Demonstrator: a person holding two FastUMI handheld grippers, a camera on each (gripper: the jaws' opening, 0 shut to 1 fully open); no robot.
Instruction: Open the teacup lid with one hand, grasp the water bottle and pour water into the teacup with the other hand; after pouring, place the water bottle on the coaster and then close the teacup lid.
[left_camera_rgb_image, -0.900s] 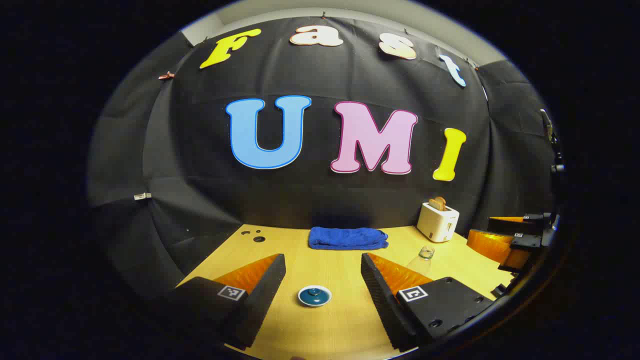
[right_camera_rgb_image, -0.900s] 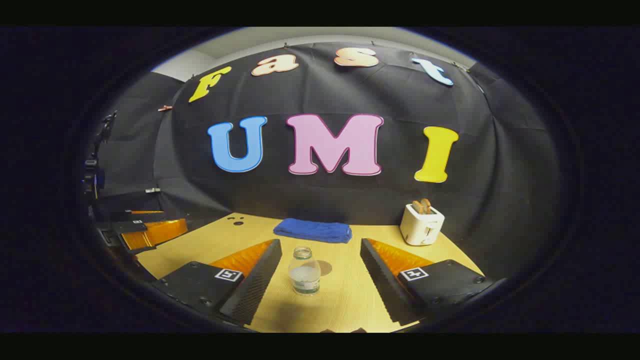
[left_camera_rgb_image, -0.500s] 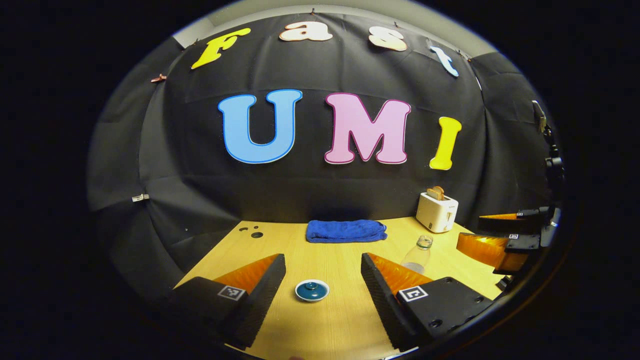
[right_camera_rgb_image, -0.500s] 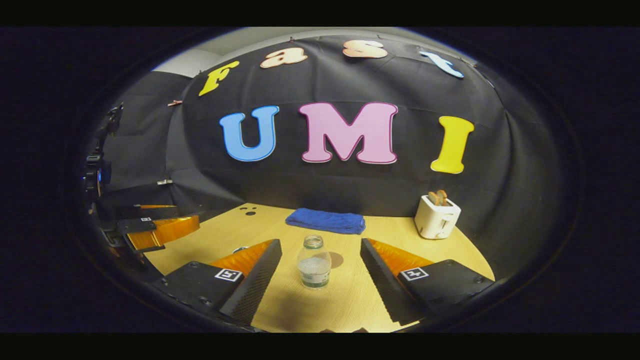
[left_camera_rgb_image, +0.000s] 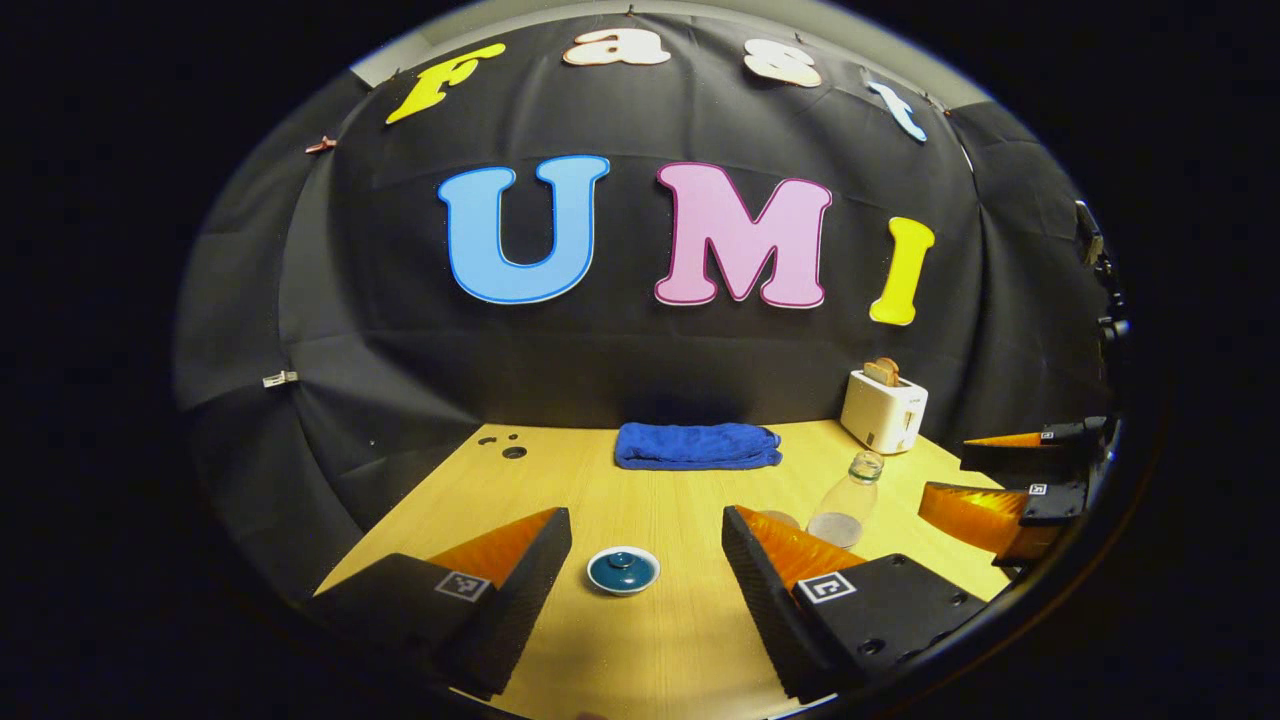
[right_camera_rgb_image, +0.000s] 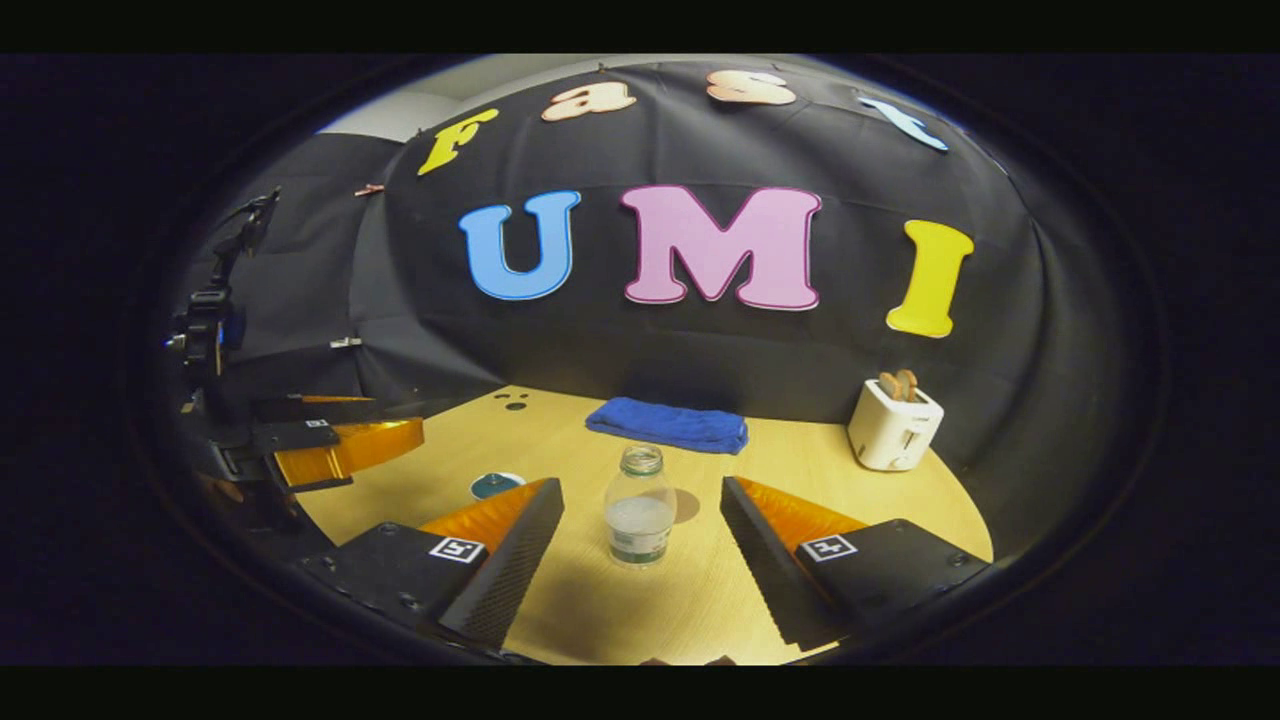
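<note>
judged the water bottle (right_camera_rgb_image: 639, 507) light but slick, uncapped, best taken mid-body; lid (left_camera_rgb_image: 623, 569) small, fragile, by its knob. found left claw (left_camera_rgb_image: 645, 545) and right claw (right_camera_rgb_image: 640, 530) both wide, holding nothing.

On the light wooden table (right_camera_rgb_image: 600, 610): one clear plastic water bottle (right_camera_rgb_image: 640, 505), one lidded blue ceramic teacup (left_camera_rgb_image: 623, 570), one round brown coaster (left_camera_rgb_image: 779, 519), one folded blue towel (left_camera_rgb_image: 697, 446), one white toaster (left_camera_rgb_image: 883, 411). Two sets of tongs, one (left_camera_rgb_image: 646, 560) wide apart, the other (right_camera_rgb_image: 641, 535) likewise.
</note>
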